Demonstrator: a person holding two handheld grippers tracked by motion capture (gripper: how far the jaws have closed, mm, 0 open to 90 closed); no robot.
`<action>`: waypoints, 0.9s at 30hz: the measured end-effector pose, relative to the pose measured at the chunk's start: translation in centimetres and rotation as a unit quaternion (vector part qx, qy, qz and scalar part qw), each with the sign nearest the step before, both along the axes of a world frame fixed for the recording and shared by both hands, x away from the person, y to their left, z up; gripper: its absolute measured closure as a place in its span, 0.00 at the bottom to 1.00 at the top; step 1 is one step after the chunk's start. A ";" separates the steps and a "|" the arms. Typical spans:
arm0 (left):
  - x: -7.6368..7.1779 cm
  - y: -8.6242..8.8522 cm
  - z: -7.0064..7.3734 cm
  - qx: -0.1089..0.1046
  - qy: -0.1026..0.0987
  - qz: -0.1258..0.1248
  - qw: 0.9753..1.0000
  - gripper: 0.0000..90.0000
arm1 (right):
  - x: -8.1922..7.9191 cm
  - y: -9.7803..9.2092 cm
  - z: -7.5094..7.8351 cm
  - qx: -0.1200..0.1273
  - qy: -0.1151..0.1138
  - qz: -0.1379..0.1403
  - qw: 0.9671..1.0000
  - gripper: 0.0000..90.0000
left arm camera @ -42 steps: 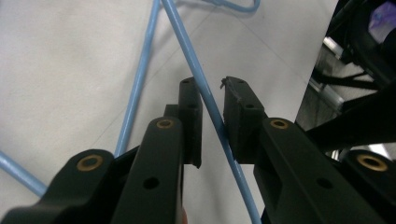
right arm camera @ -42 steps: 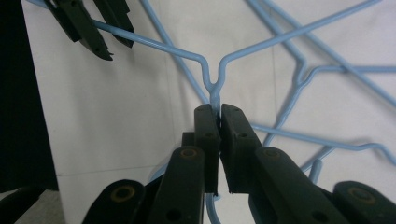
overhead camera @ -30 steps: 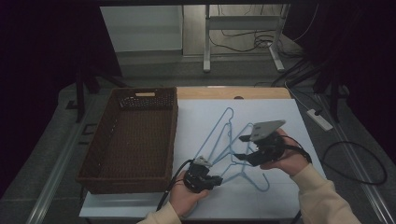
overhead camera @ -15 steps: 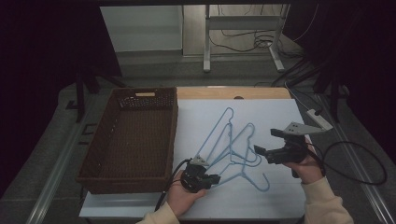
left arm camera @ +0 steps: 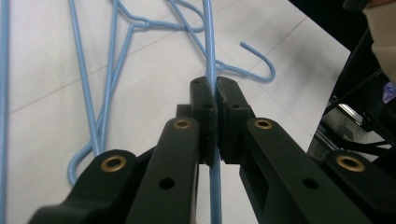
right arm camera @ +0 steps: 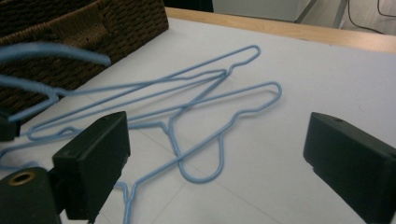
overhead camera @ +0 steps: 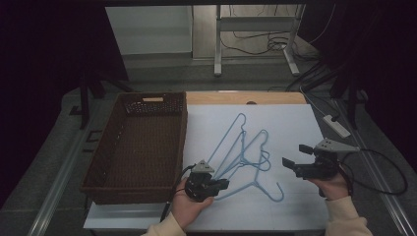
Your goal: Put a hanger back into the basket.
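Right gripper (overhead camera: 298, 164) has withdrawn clear of the hangers, jaws now wide apart and empty, leaving the blue wire hanger (left arm camera: 208, 56) clamped between the left gripper (overhead camera: 220, 185) jaws alone.

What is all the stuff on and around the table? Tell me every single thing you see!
Wire hangers: three as far as I can tell, light blue, tangled in a pile on the white sheet.
Basket: one, dark brown woven, on the left part of the table, nothing in it.
White sheet: one, covering the table under the hangers.
Table: one, pale wood edge showing at the far side.
Power strip: one, white, on the floor to the right.
Cables: several, dark, on the floor behind the table.
Left gripper: one, black, shut on a hanger wire near the front edge.
Right gripper: one, black, jaws wide open, right of the hangers.
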State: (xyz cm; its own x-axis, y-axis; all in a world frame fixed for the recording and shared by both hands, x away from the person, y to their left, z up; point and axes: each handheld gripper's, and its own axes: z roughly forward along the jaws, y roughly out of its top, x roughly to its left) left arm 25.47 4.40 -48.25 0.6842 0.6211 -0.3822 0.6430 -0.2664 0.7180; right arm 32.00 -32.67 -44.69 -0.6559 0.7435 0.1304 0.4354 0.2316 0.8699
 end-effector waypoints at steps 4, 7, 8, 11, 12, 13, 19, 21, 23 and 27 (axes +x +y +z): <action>-0.2 0.3 0.5 -0.005 -0.008 0.004 1.000 0.96 | -0.4 -0.1 -0.8 -0.004 0.001 0.011 1.000 0.13; -0.5 0.5 1.2 -0.011 -0.016 0.003 1.000 0.97 | -0.8 -0.2 -1.5 -0.004 0.001 0.014 1.000 0.15; -0.6 0.5 1.6 -0.012 -0.020 0.002 1.000 0.97 | -0.9 -0.2 -1.8 -0.002 0.003 0.015 1.000 0.15; -0.9 0.7 2.5 -0.014 -0.030 -0.001 0.999 0.97 | -1.3 -0.3 -2.1 0.003 -0.001 0.023 1.000 0.17; -1.0 0.9 2.9 -0.020 -0.034 -0.002 0.999 0.97 | -1.5 -0.3 -2.1 0.004 -0.007 0.025 1.000 0.17; -1.1 1.1 3.4 -0.022 -0.037 -0.003 0.999 0.97 | -1.6 -0.3 -2.1 0.006 -0.011 0.027 1.000 0.18; -1.3 2.5 5.6 -0.040 -0.050 -0.004 0.998 0.97 | -1.5 0.0 -2.9 -0.005 -0.009 0.028 1.000 0.17; -1.3 3.1 6.4 -0.044 -0.056 -0.003 0.997 0.97 | -1.5 0.2 -3.2 -0.013 -0.007 0.028 1.000 0.17; -1.2 4.2 7.6 -0.056 -0.063 -0.002 0.996 0.97 | -1.5 0.3 -3.4 -0.018 -0.002 0.027 0.999 0.16; -1.0 6.4 9.8 -0.069 -0.085 0.009 0.994 0.97 | -1.5 0.5 -3.5 -0.025 -0.002 0.026 0.999 0.16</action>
